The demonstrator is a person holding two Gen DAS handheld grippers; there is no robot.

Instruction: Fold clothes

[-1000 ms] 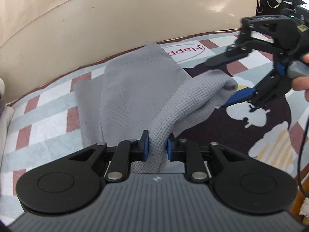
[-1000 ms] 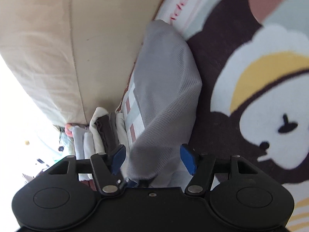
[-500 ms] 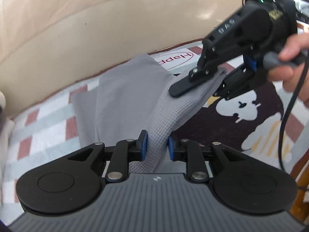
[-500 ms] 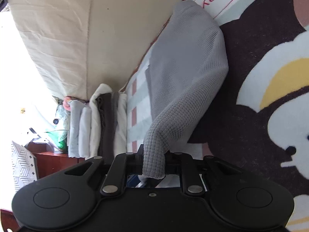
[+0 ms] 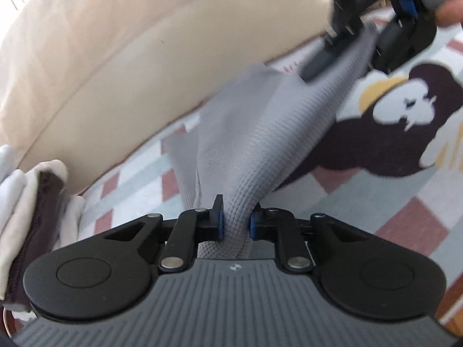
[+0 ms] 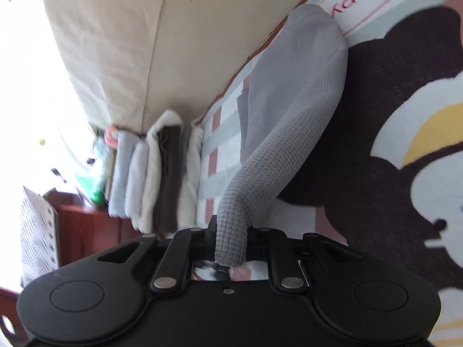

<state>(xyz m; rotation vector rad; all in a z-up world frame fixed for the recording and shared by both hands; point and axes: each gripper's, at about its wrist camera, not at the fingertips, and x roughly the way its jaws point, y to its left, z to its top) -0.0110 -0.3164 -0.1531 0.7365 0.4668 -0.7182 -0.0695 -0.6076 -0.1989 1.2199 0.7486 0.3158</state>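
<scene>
The left gripper point(image 5: 235, 225) has its two fingers pinched together on the gray cloth point(image 5: 260, 144), low and pointing forward. The right gripper point(image 6: 231, 241) is also clamped on that cloth; seen from the left wrist it is raised higher, ahead and to the right, held by a hand point(image 5: 448, 0).

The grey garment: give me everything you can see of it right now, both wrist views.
The grey garment is a waffle-knit cloth, plain and unprinted. The left gripper pinches one bunched edge and the right gripper pinches another, so the near part is lifted and stretched between them. Its far part still lies on the patterned rug, near the beige sofa. What kind of garment it is cannot be told. The left view is motion-blurred.
</scene>
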